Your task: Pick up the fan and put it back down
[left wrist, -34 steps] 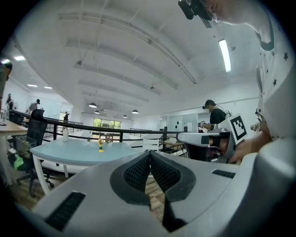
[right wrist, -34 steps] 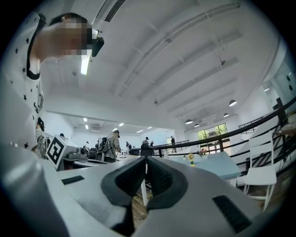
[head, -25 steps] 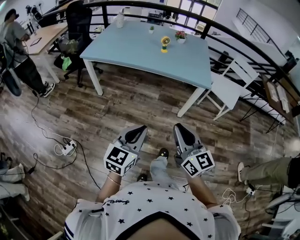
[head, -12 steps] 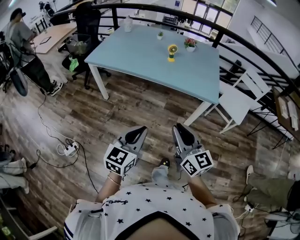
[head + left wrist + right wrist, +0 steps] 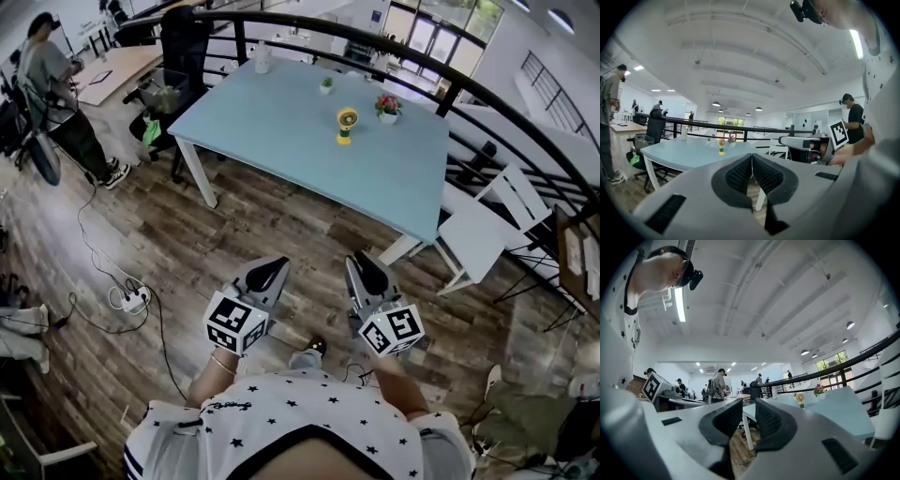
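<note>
A small yellow fan point(image 5: 346, 123) stands upright on the light blue table point(image 5: 281, 122), toward its far right. Both grippers are held over the wooden floor, well short of the table and pointing at it. My left gripper point(image 5: 275, 269) has its pads together and holds nothing; the left gripper view shows the fan point(image 5: 722, 146) far off above its tips point(image 5: 752, 155). My right gripper point(image 5: 361, 262) is opening, with a narrow gap and nothing between its pads point(image 5: 749, 404). The fan point(image 5: 800, 399) is small and distant in the right gripper view.
A flower pot point(image 5: 387, 108), a small plant point(image 5: 325, 84) and a bottle point(image 5: 263, 58) share the table. A white chair point(image 5: 478, 239) stands at its right, a black office chair point(image 5: 178, 47) at its left, a railing point(image 5: 450, 94) behind. Cables and a power strip point(image 5: 131, 298) lie on the floor. A person point(image 5: 56, 84) stands far left.
Both grippers have been carried forward across the floor. The table and the fan have come nearer and sit lower in the head view.
</note>
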